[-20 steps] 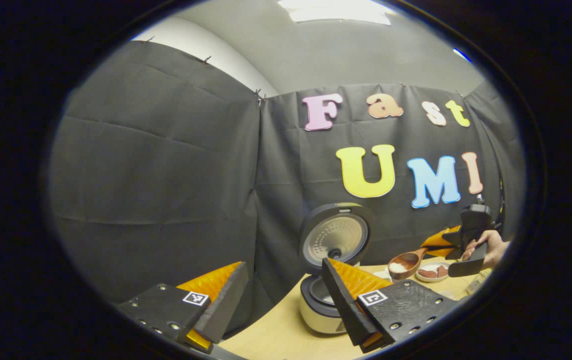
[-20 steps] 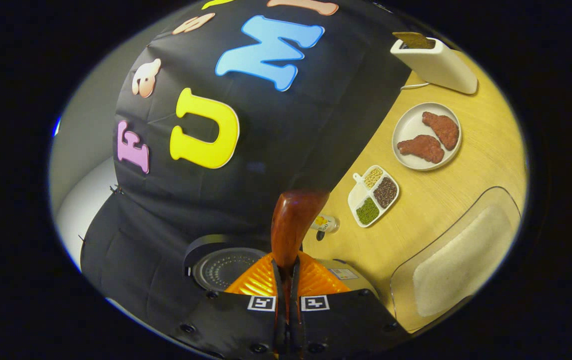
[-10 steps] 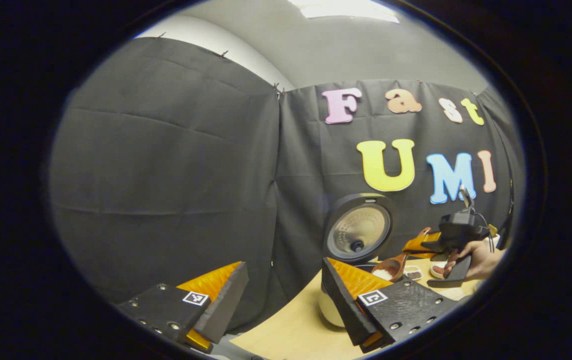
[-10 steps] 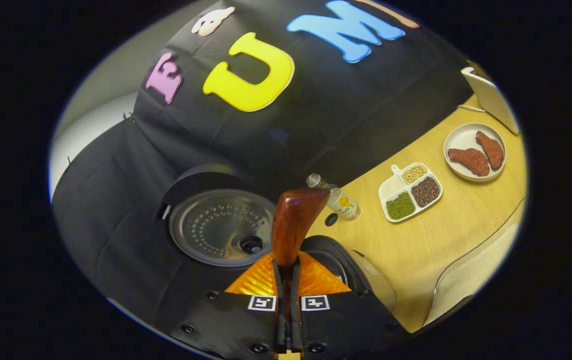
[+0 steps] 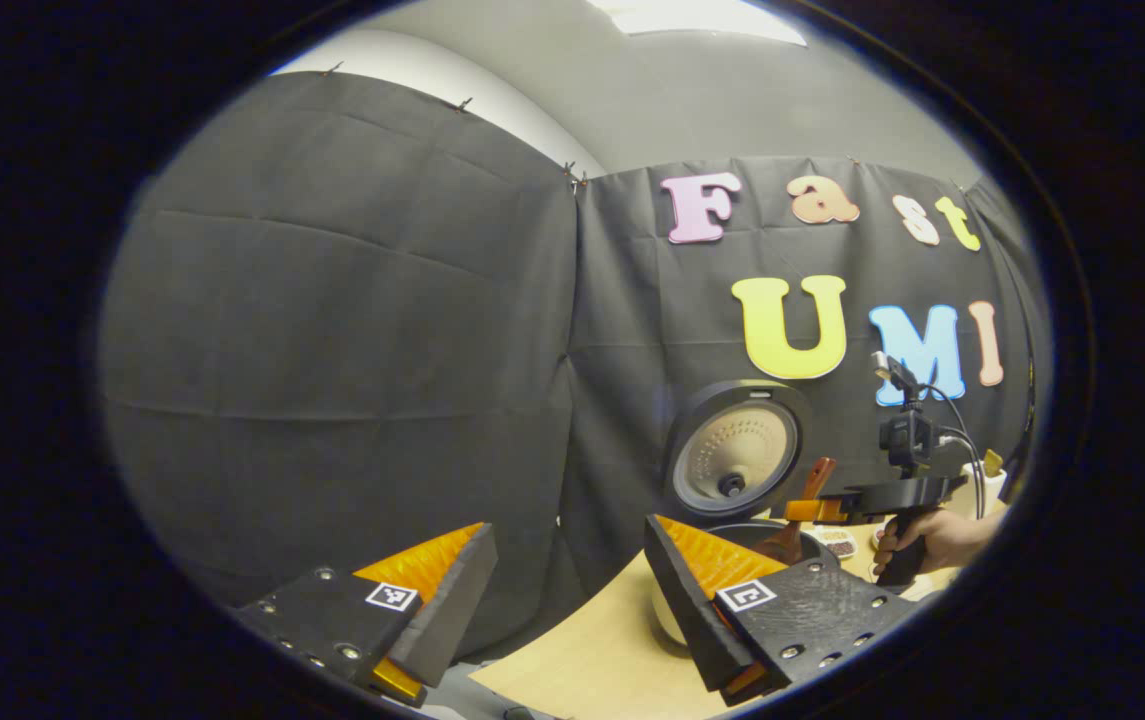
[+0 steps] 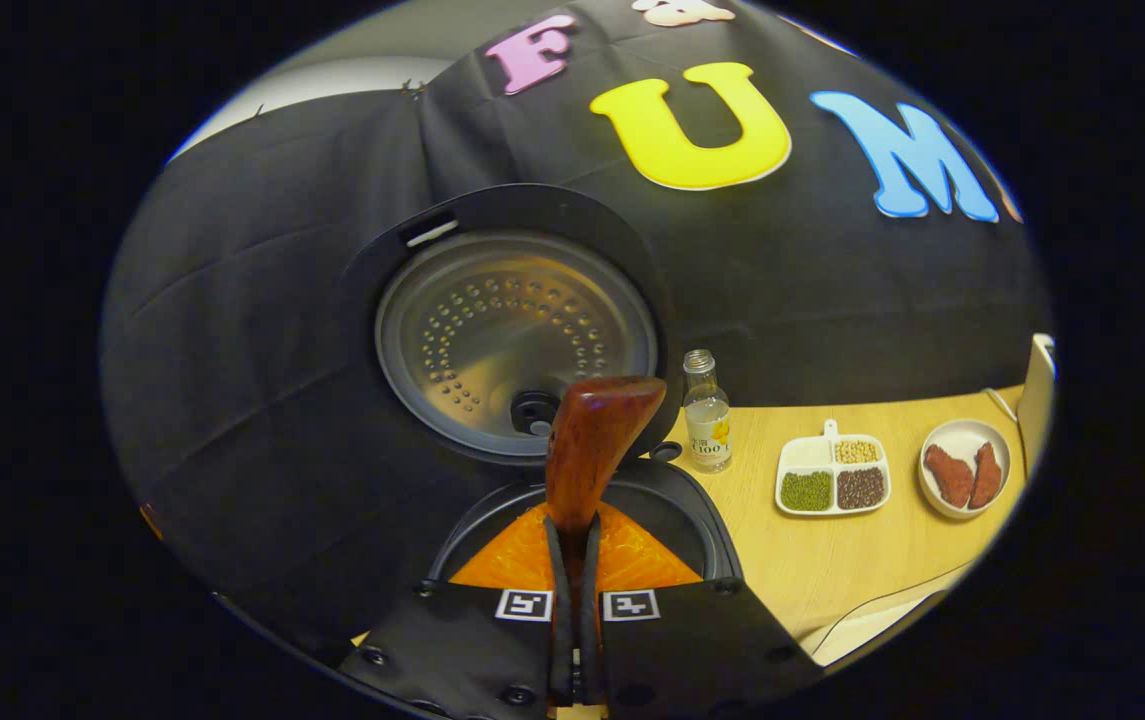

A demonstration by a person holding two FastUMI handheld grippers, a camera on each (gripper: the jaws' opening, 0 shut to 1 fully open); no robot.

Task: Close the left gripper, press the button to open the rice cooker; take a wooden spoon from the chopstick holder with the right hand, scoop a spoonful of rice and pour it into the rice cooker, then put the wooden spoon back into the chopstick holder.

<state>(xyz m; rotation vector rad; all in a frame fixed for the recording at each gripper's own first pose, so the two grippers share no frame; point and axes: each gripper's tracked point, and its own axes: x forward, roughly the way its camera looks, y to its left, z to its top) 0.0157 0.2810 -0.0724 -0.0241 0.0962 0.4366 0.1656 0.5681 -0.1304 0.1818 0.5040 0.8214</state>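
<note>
1. Right gripper (image 6: 572,600): clenching the wooden spoon (image 6: 592,440) by its handle, both fingers pressing on it, hanging right over the open pot of the rice cooker (image 6: 712,540).
2. Rice cooker lid (image 6: 517,325): standing upright behind the pot, against the booth wall.
3. Left gripper (image 5: 567,600): hanging released, fingers spread wide, off to the side, gripping nothing.
4. Sitting on the table (image 6: 862,570): bottle (image 6: 707,420), divided tray (image 6: 832,475), plate (image 6: 964,470).

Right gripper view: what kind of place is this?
Most likely a mock kitchen counter in a recording booth: an open rice cooker on a wooden table, a divided dish of beans and a plate of meat, all backed by black cloth.
</note>
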